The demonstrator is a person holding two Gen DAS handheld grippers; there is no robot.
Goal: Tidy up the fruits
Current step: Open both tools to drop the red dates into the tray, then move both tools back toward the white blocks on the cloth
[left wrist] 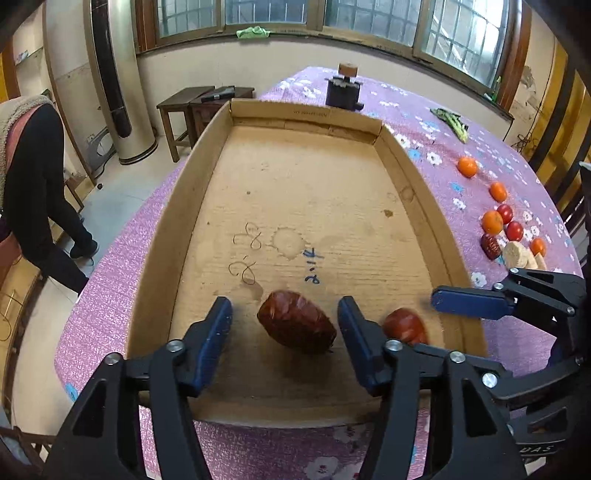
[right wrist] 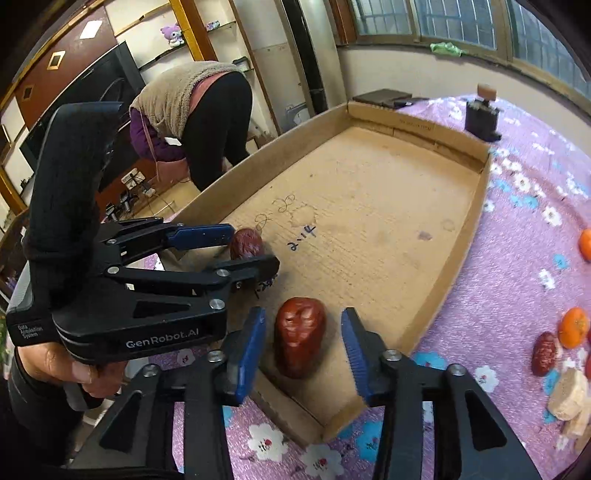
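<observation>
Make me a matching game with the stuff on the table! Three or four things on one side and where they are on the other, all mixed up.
Things:
1. red date between the left gripper fingers
2. oranges
3. green cloth
4. dark block

Places:
A. on the window sill
B. inside the cardboard tray
C. on the purple tablecloth, right of the tray
D. on the tablecloth beyond the tray's far end

Pairs: 1-B, 2-C, 3-A, 4-D
</observation>
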